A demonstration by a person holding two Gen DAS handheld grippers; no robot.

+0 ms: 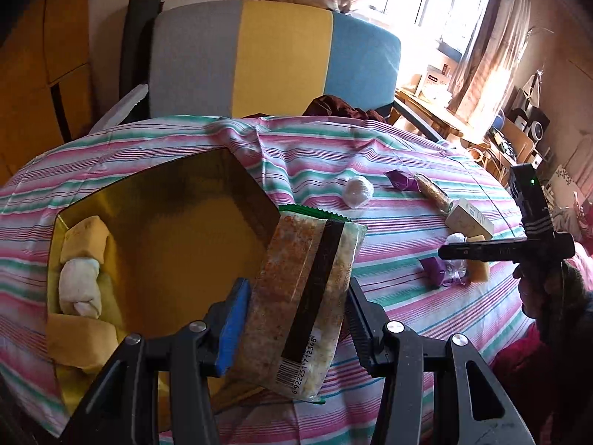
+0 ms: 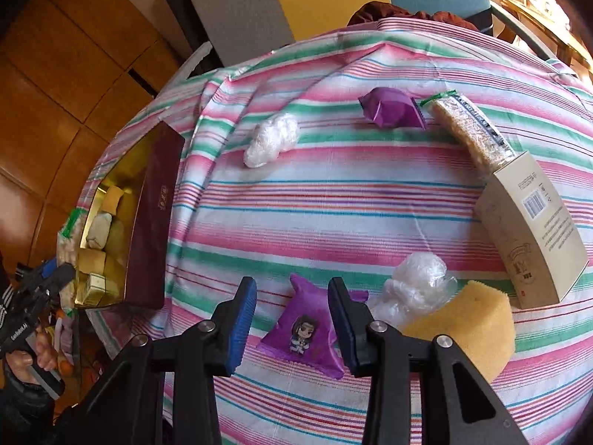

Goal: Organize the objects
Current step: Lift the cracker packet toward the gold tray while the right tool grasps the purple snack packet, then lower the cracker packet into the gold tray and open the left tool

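My left gripper (image 1: 296,285) is shut on a cereal bar (image 1: 307,296) in a clear wrapper with a green edge. It holds the bar tilted over the near right rim of the open gold box (image 1: 185,230). Yellow and white wrapped pieces (image 1: 79,289) lie at the box's left end. My right gripper (image 2: 292,285) points down at a purple packet (image 2: 300,330) with a cartoon figure on it. The packet lies on the striped tablecloth (image 2: 333,204), and the pads are closed against its sides. The left gripper (image 2: 44,278) shows beside the box's maroon wall (image 2: 148,222).
A second purple packet (image 2: 389,111), another cereal bar (image 2: 474,133), a cream carton (image 2: 533,230), a yellow sponge (image 2: 470,330) and two clear plastic wads (image 2: 272,139) (image 2: 418,282) lie on the cloth. A grey, yellow and blue chair (image 1: 281,55) stands behind the table.
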